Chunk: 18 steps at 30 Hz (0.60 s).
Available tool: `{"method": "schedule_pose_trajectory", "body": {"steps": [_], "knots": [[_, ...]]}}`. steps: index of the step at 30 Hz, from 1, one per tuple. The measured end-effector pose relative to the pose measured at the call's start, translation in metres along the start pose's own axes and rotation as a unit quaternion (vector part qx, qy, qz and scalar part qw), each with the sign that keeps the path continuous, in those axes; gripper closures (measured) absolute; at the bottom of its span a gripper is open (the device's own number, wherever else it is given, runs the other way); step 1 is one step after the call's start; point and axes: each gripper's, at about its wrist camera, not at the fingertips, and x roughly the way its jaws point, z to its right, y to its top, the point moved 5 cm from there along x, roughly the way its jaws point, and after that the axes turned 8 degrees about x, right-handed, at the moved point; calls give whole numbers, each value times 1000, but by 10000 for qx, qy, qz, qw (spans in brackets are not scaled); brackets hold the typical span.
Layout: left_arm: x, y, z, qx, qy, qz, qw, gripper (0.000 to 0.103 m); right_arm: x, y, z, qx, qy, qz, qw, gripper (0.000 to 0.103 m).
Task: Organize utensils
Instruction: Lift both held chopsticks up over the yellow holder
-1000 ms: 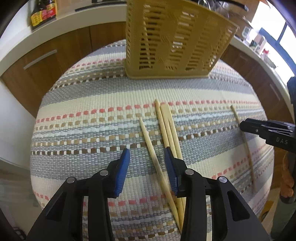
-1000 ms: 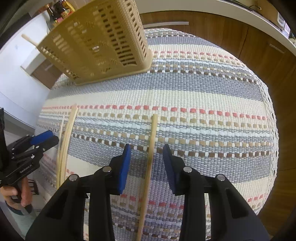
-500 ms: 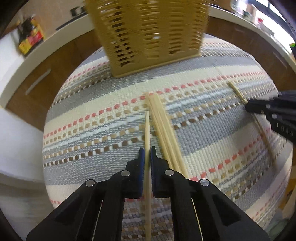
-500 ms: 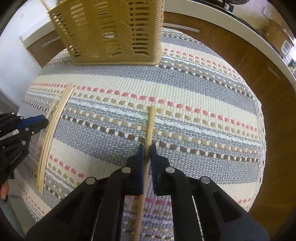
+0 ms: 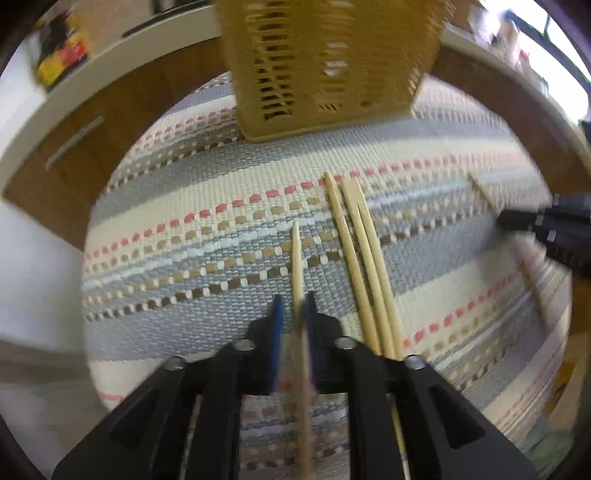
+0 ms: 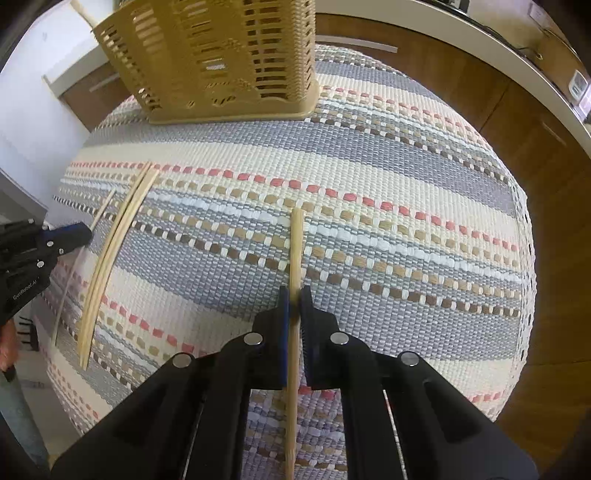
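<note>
My left gripper (image 5: pixel 295 302) is shut on a wooden chopstick (image 5: pixel 297 258) that points forward above the striped woven mat (image 5: pixel 184 206). Three more chopsticks (image 5: pixel 360 258) lie on the mat just right of it. My right gripper (image 6: pixel 294 295) is shut on another chopstick (image 6: pixel 295 243). A tan slotted utensil basket (image 5: pixel 325 62) stands at the far side of the mat; it also shows in the right wrist view (image 6: pixel 221 62). The left gripper shows at the left edge of the right wrist view (image 6: pixel 70 232), the right gripper at the right edge of the left wrist view (image 5: pixel 517 221).
The mat covers a small table with edges close on all sides. Wooden cabinets under a white counter (image 6: pixel 461 33) curve behind the basket. Sauce bottles (image 5: pixel 61 55) stand on the counter at far left. The left wrist view is motion-blurred.
Both grippers closed on their chopsticks between one second and half a second ago. Since then the left gripper has shifted, and both views sit closer to the basket.
</note>
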Motion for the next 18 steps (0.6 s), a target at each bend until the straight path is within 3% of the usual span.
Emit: {"method": "schedule_pose_trajectory", "body": {"steps": [2,5,6,10,13,18], "knots": [[2,4,7,313,-31,-157,9994,80,2,5,-5,-170,-46,-95,9998,98],[7,8,9,408,-204,-396,9982,85,7,8,-6,-385,-71,-167,9991,97],[7,10,9,422,-183,-412,9981,99,7,8,-7,-417,-52,-160,9990,98],[7,23,12,303,-28,-186,9994,99,2,7,-5,-370,261,6,9990,99],[-20,37,12,37,-204,457,9987,99,-22,11,-5,-363,666,400,9963,99],[-99,62,-1,-307,-312,1833,9821,99,-79,28,-11,-453,1272,1280,9825,99]]}}
